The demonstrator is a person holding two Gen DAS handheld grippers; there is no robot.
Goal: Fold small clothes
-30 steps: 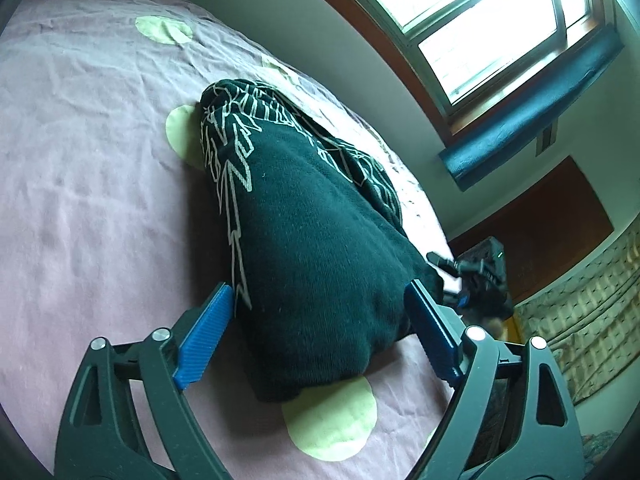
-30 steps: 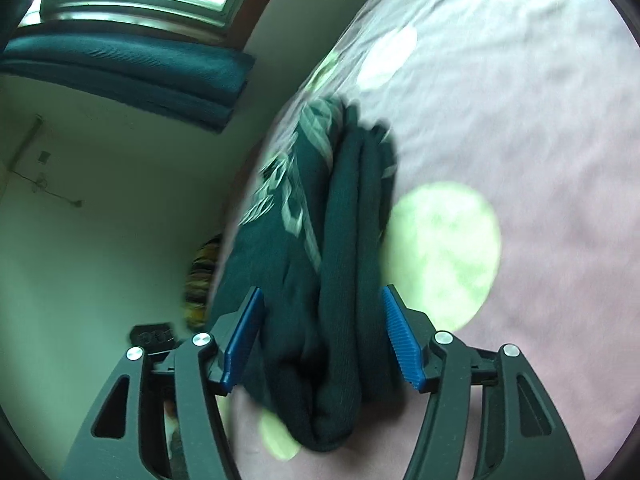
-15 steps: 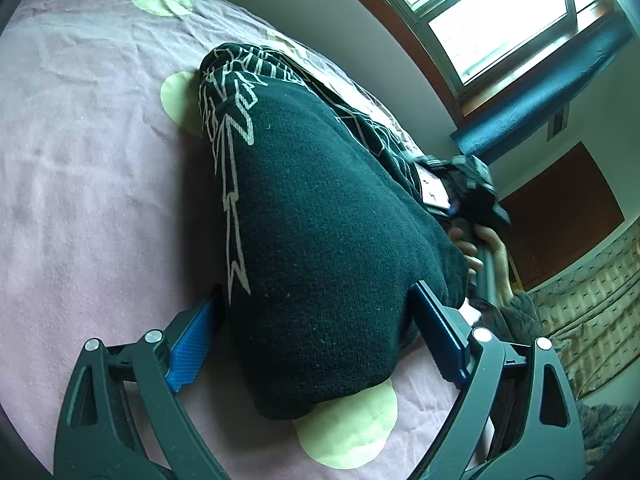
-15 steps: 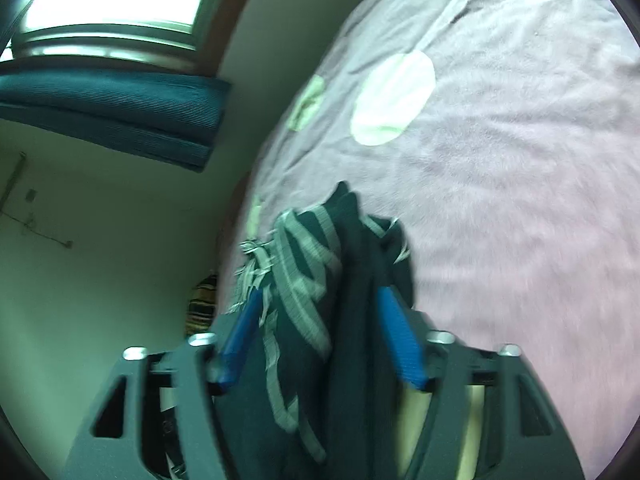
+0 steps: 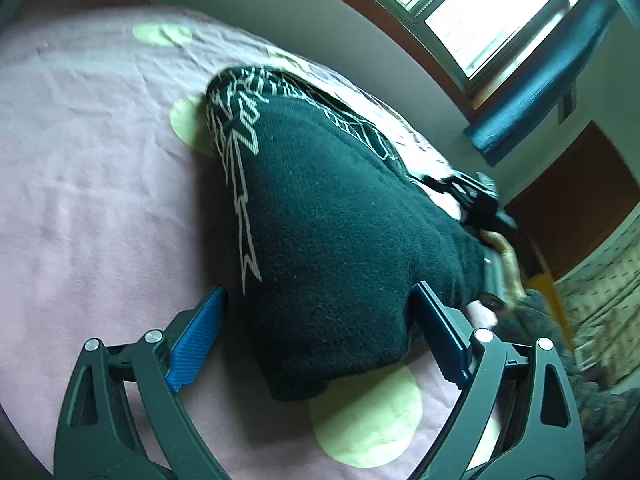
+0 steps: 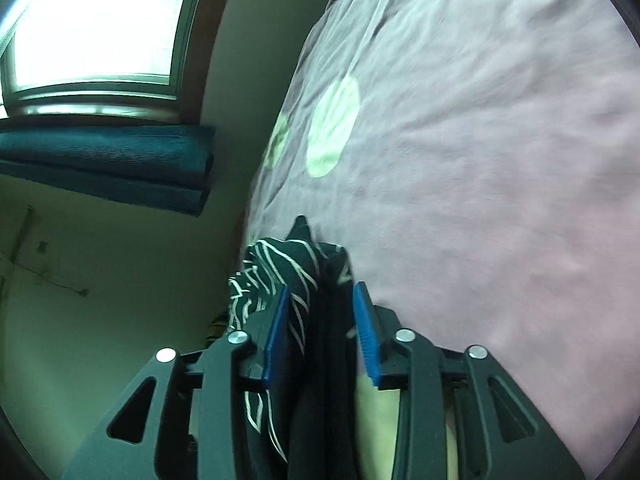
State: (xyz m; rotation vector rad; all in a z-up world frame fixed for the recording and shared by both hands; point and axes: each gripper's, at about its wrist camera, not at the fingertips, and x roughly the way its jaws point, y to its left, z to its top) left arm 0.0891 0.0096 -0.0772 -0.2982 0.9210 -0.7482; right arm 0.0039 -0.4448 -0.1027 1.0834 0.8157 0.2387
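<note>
Both tongs astride dark garment (image 5: 340,248), right tongs (image 6: 320,332) opening (cloth between)

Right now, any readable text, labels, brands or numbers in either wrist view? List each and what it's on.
None readable.
Dark green garment: pale line pattern only, jagged strokes, no letters or digits that can be made out.
Same pattern in the right wrist view: stripes, no text.
Pink bedsheet: plain pale green dots, no print.
Right claw seen from the left wrist: blurred, no label legible.
</note>
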